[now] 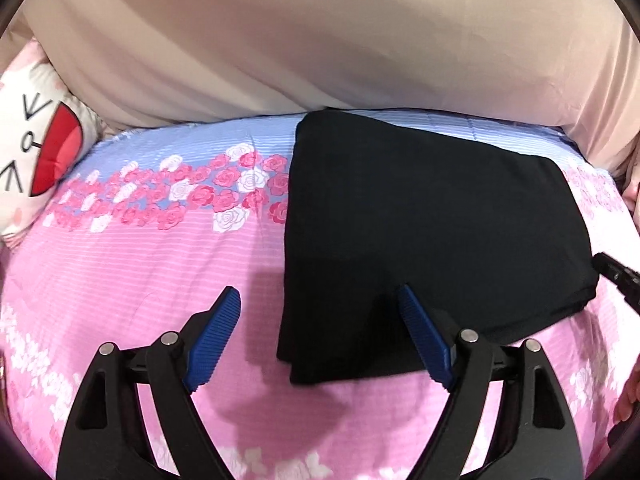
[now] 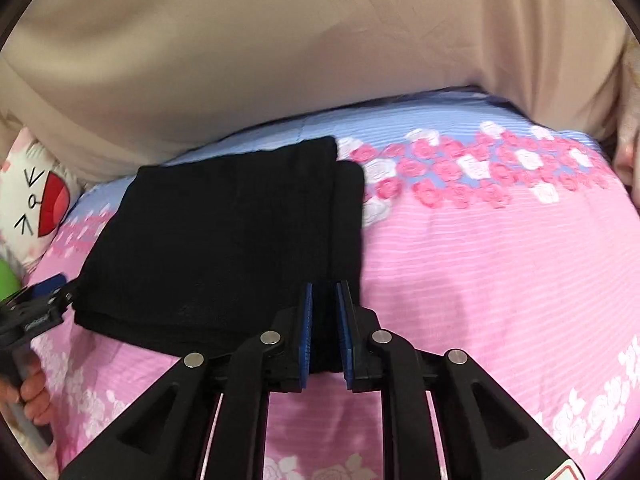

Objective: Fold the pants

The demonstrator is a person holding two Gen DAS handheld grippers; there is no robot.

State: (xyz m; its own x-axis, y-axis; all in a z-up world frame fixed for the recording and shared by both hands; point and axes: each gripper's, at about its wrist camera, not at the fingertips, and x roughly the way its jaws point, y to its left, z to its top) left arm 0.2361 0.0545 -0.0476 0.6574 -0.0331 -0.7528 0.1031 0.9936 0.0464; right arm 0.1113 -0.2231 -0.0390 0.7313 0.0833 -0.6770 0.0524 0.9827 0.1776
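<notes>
On a pink-and-blue rose-print bedsheet (image 1: pixel 132 264) the black folded fabric pants (image 1: pixel 420 240) lie flat, the left gripper (image 1: pixel 320 308) spread wide and empty at their near-left corner, the right gripper (image 2: pixel 323 300) nearly closed on their near-right edge, so folding looks almost finished and the next move is probably releasing.

The folded black pants (image 1: pixel 432 232) took up the middle of the bed (image 1: pixel 140 264); a wide stretch of pink flowered sheet lay bare to their left in the left wrist view, and another to their right in the right wrist view (image 2: pixel 500 260), either broad enough for a gripper to pass; a beige curtain (image 1: pixel 320 32) closed off the far edge of the bed just behind the pants; a cartoon-face pillow (image 1: pixel 36 148) blocked the far left corner; the left gripper (image 1: pixel 320 312) stood with jaws apart over the pants' near left corner; the right gripper (image 2: pixel 323 308) crowded the pants' near right edge, jaws nearly together around a fold.
</notes>
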